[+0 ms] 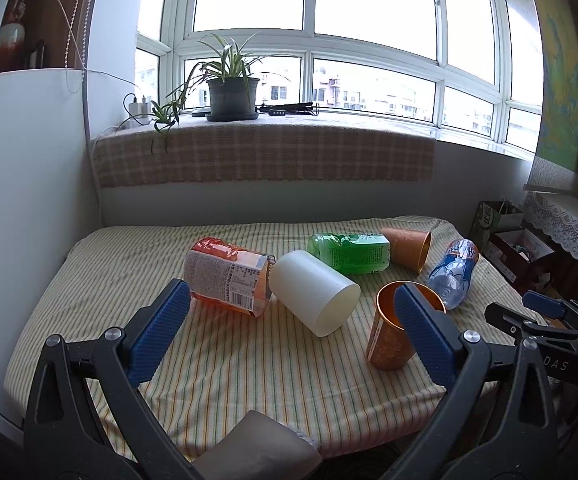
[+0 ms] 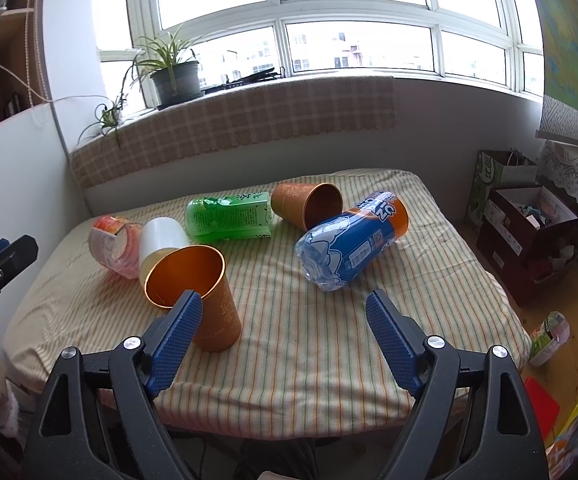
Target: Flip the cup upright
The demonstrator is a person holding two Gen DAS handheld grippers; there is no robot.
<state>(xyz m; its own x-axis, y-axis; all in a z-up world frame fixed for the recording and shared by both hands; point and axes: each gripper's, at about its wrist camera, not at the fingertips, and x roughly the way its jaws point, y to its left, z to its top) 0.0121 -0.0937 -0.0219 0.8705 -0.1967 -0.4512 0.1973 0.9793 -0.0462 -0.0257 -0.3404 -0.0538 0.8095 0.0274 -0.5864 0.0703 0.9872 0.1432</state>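
Observation:
An orange cup [image 1: 389, 340] [image 2: 205, 292] stands upright near the front of the striped table [image 1: 229, 368] [image 2: 309, 344]. A white cup [image 1: 313, 292] [image 2: 159, 236] lies on its side behind it. A second orange cup [image 1: 409, 248] [image 2: 307, 204] lies on its side at the back. My left gripper [image 1: 291, 336] is open and empty, above the table front, its right finger in front of the upright cup. My right gripper [image 2: 285, 336] is open and empty, just right of the upright cup; it shows at the right edge of the left wrist view [image 1: 545, 308].
Three bottles lie on the table: an orange one [image 1: 229, 276] [image 2: 115, 246], a green one [image 1: 349, 252] [image 2: 229, 216] and a blue one [image 1: 455, 272] [image 2: 349, 240]. A potted plant [image 1: 231, 92] stands on the windowsill. Boxes and bags [image 2: 529, 224] sit on the floor at right.

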